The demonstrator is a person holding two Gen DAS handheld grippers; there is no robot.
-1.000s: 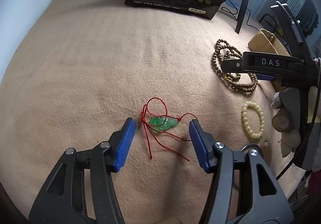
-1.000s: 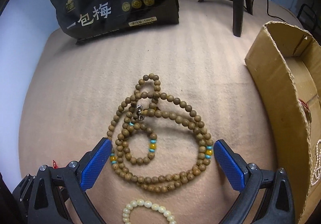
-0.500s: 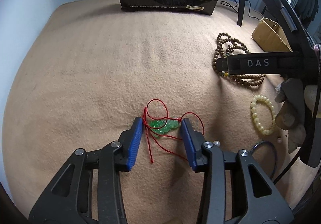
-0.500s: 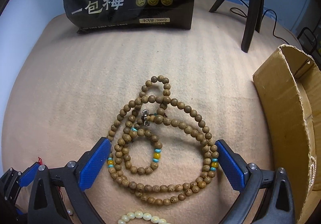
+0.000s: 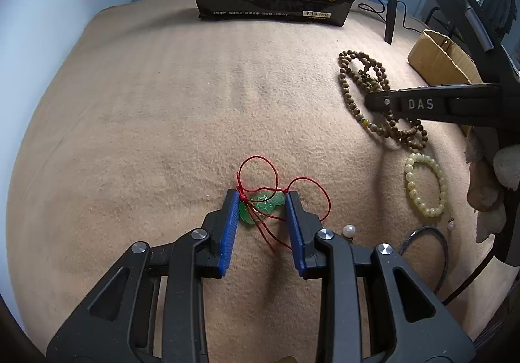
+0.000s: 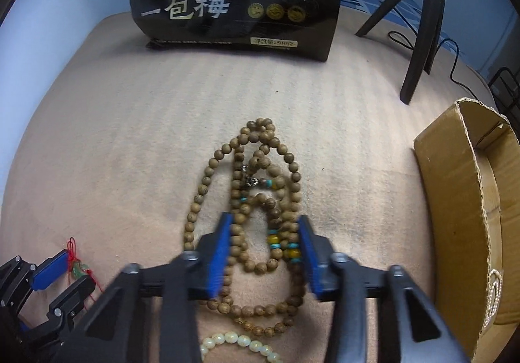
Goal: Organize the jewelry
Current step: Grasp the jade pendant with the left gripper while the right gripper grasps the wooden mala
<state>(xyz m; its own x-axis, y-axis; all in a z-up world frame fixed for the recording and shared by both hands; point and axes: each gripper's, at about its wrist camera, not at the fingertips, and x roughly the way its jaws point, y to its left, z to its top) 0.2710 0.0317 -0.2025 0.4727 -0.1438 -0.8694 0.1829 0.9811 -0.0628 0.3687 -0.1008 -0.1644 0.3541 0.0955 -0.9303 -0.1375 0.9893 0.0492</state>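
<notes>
Tan blanket surface [image 5: 162, 122]: left gripper [image 5: 262, 200] just closed around green pendant [image 5: 265, 202]; right gripper [image 6: 265, 233] fingers, closing, bunch wooden beads [image 6: 240, 220]; cardboard box [image 6: 455, 200] likely destination.

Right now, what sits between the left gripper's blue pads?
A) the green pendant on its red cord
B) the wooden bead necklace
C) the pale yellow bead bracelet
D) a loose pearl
A: the green pendant on its red cord lies between the left gripper pads.
</notes>
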